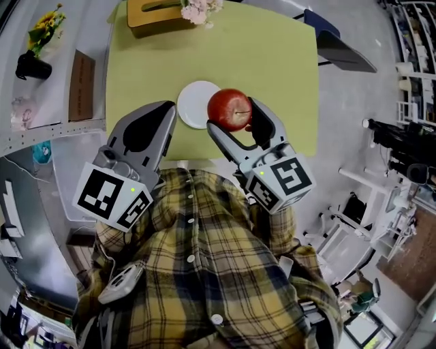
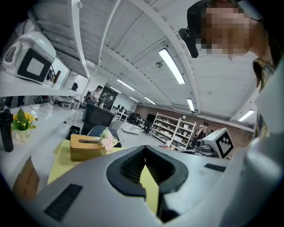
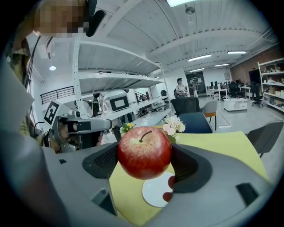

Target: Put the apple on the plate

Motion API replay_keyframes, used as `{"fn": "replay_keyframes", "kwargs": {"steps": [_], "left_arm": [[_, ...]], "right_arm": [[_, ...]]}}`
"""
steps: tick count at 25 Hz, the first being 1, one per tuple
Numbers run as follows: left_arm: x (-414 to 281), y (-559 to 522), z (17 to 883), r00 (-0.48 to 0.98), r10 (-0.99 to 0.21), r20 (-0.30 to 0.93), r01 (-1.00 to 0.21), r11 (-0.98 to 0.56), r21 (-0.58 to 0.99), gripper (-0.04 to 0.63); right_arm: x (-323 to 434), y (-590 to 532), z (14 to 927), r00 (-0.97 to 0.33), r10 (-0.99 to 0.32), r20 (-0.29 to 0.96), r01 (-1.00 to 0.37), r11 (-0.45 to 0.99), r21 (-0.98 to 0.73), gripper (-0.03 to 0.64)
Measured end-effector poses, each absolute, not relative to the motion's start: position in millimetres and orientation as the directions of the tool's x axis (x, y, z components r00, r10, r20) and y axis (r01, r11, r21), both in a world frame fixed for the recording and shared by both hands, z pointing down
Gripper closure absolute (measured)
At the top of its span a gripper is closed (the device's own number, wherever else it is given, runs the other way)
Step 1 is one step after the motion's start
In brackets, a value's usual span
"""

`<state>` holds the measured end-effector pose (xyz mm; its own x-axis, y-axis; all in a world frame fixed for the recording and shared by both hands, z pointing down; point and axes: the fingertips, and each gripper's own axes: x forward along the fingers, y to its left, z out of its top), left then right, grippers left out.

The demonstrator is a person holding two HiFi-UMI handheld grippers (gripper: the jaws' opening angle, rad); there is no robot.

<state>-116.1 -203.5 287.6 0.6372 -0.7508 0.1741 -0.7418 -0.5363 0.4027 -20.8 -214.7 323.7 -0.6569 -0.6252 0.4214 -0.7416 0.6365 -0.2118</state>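
A red apple is held in the air, stem up, with my right gripper shut on it from both sides. In the right gripper view the apple hangs above and a little nearer than the small white plate, partly hiding it. The plate lies on the yellow-green table, just left of the apple in the head view. My left gripper is raised left of the plate, its jaws together with nothing between them; in the left gripper view the left gripper shows only table behind.
A tan tissue box with pale flowers stands at the table's far edge. A dark chair is at the far right. A grey shelf on the left carries a black vase with yellow flowers. The person's plaid shirt fills the foreground.
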Motion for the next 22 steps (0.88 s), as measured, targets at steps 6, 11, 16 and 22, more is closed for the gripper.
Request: {"fn": "replay_keyframes", "kwargs": {"steps": [6,11,16,22], "left_arm": [[-121,-208,294,0.607,-0.775,0.175,-0.761,-0.505,0.407,0.588],[-118,-211,305,0.588,-0.785,0.192,-0.776,-0.482,0.407,0.588],[-122,-204,325,0.567,-0.791,0.232,-0.791,-0.443,0.422,0.588],[-120,-196,344,0.551,-0.785,0.281,-0.804,-0.410,0.431,0.588]], "right_arm": [[-23,-219,343,-0.681,-0.586,0.440,-0.717,0.657,-0.235,0.252],[-22,-224,366,-0.698,-0.536,0.474,-0.696,0.665,-0.272,0.252],[-28,-224,396,-0.695,-0.490,0.526,-0.683,0.678,-0.271,0.250],[-26,-222,442,-0.675,-0.445,0.588,-0.683,0.678,-0.271,0.252]]}}
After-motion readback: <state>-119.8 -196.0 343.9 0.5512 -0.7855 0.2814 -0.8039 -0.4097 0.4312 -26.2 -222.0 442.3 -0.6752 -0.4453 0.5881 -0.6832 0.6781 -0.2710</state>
